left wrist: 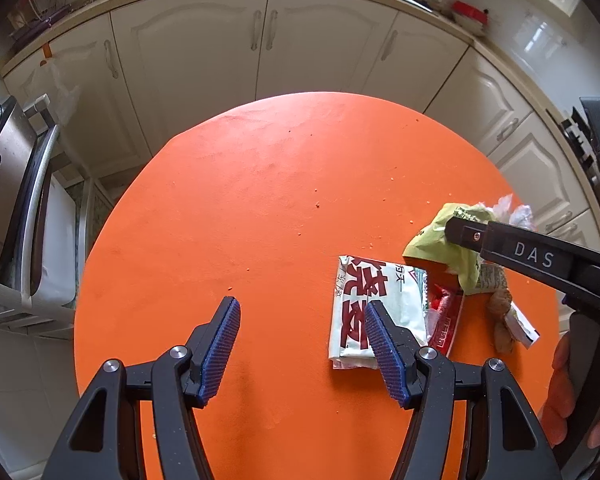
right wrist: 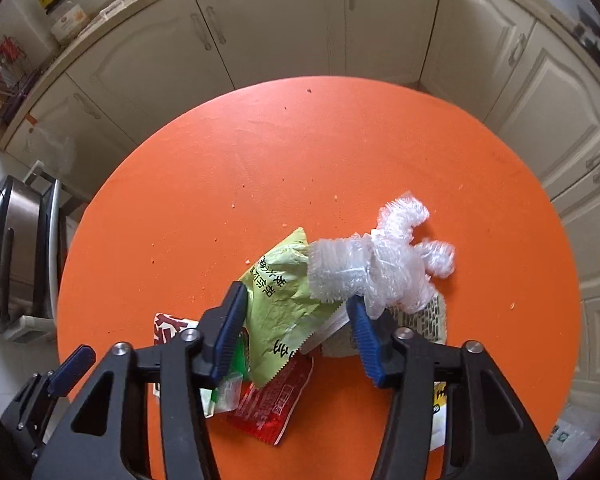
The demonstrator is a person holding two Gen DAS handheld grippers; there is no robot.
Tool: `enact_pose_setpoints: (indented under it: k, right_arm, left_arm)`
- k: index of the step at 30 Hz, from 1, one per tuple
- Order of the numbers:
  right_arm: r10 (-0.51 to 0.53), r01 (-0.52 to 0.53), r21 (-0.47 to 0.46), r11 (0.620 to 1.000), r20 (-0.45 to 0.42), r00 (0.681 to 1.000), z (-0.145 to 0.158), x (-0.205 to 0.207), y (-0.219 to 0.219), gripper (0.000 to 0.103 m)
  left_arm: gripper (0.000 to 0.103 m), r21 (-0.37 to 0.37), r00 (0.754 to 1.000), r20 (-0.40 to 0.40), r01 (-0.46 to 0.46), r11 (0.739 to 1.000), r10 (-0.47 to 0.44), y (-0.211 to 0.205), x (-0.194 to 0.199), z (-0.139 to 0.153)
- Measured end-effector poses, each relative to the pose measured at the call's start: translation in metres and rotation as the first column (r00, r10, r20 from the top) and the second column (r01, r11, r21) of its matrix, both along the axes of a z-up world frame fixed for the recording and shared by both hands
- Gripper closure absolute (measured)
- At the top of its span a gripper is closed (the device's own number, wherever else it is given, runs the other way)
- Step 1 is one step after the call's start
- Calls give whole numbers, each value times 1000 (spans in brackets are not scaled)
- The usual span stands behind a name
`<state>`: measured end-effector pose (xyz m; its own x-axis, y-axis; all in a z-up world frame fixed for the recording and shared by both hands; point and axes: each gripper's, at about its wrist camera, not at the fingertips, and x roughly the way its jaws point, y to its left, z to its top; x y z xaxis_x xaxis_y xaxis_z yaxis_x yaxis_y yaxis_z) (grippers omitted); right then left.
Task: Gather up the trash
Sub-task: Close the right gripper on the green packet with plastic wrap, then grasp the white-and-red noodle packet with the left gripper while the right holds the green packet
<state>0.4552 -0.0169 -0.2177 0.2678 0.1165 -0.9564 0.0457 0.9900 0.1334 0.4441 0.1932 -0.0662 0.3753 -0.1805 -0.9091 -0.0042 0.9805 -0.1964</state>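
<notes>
Round orange table [right wrist: 340, 152]: white wrapper [left wrist: 374, 312], red sachet [right wrist: 274, 404], crumbs [left wrist: 317, 205] on top.

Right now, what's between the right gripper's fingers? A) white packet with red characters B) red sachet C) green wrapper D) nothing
C: in the right wrist view the green wrapper sits between the blue pads of the right gripper, with the clear crumpled plastic on top of it; the white packet lies off to the side by the left gripper, and the red sachet lies flat on the orange table below.
</notes>
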Motion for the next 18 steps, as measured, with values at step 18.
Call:
enact_pose_setpoints:
  k: [18]
  right_arm:
    - [20, -36, 100, 994, 154, 988, 61, -46, -24, 82]
  left_arm:
    - [43, 5, 999, 9, 49, 999, -49, -22, 2, 6]
